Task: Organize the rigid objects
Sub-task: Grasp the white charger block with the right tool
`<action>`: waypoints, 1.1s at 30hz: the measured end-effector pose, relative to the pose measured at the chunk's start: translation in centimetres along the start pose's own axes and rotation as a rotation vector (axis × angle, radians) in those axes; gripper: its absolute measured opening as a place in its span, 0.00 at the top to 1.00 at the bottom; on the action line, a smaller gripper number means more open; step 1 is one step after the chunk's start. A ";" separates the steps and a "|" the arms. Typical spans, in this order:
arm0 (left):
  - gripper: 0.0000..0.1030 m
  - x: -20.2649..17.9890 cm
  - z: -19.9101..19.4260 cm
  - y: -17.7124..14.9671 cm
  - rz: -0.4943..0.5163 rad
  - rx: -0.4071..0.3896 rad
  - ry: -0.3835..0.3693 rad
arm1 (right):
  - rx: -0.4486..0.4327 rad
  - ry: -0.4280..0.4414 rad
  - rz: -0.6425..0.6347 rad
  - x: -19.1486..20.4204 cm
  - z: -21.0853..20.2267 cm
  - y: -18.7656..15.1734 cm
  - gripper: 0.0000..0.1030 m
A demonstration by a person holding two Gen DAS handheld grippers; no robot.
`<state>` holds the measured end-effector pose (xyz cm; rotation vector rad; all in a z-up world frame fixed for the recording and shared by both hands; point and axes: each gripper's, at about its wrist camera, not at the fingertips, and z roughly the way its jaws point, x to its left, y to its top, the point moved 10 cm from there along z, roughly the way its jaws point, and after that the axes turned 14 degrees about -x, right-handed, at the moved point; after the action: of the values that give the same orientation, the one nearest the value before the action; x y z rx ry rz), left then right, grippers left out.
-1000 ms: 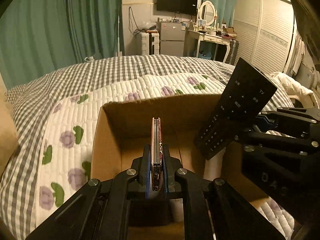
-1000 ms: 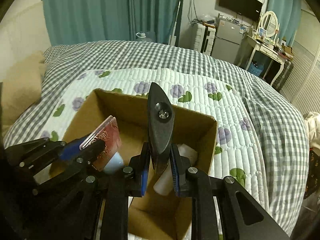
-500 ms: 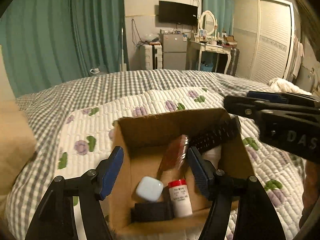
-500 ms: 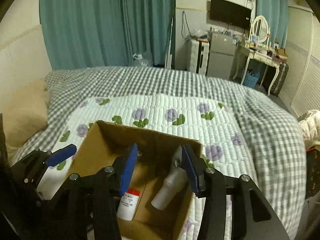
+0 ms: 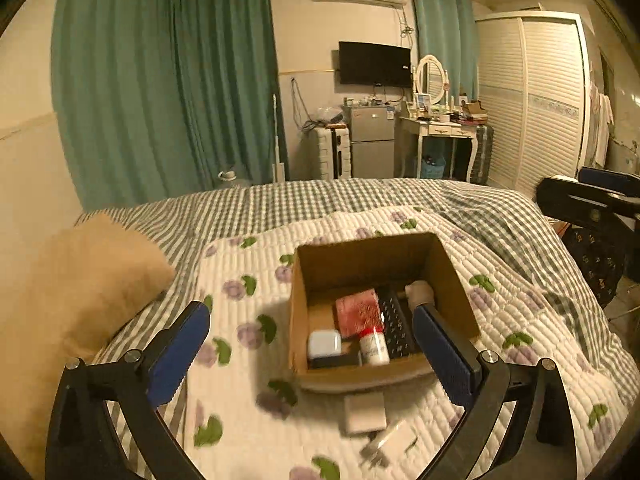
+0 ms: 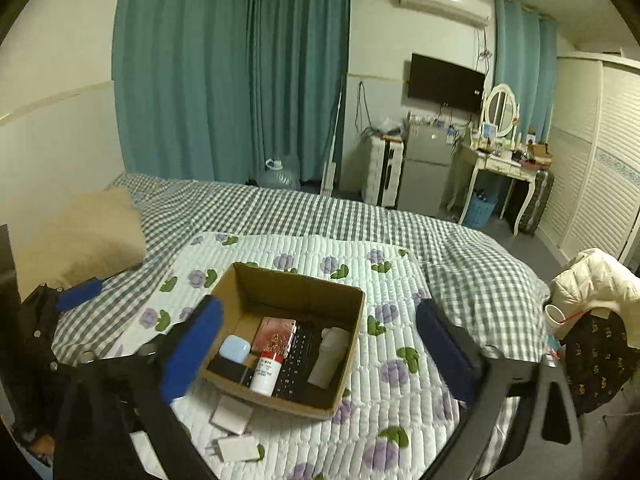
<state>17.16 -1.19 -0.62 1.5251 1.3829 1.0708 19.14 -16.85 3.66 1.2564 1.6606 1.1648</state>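
Note:
An open cardboard box [image 5: 456,280] [image 6: 352,344] sits on the bed's floral quilt. Inside lie a red card case [image 5: 357,311] [image 6: 276,335], a black remote [image 5: 394,330] [image 6: 295,364], a pale blue earbud case [image 5: 324,343] [image 6: 234,349], a red-capped white bottle [image 5: 374,346] [image 6: 267,372], a white cylinder [image 6: 330,356] and a black block [image 6: 226,368]. My left gripper [image 5: 310,354] is open and empty, raised above the box. My right gripper [image 6: 320,344] is open and empty, also raised above it. In front of the box lie a white flat pad [image 5: 365,412] [image 6: 232,414] and a white charger plug [image 5: 394,440] [image 6: 236,449].
A tan pillow [image 5: 76,288] [image 6: 84,236] lies at the left of the checked bedspread [image 6: 320,220]. A white jacket on a dark chair [image 6: 596,280] stands at the right bed edge. Beyond the bed are teal curtains, a fridge, a vanity desk and a wardrobe.
Both grippers let go of their loads, the red card case and the remote, which now lie in the box. Both opened wide and pulled back and up from the box.

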 end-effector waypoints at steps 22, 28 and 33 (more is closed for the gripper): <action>0.00 3.5 2.4 -17.1 -0.100 0.234 0.066 | 0.467 0.135 0.036 7.2 7.3 -25.5 0.09; 0.00 3.4 2.6 -17.3 -0.086 0.249 0.079 | 0.531 0.226 0.032 10.1 8.5 -27.5 0.23; 0.00 3.5 2.9 -17.4 -0.081 0.264 0.082 | 0.570 0.273 0.103 10.4 9.0 -28.3 0.48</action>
<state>14.49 3.71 -17.77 1.6090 1.6823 0.9383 16.45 -7.84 -26.34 1.5927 2.2593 0.9855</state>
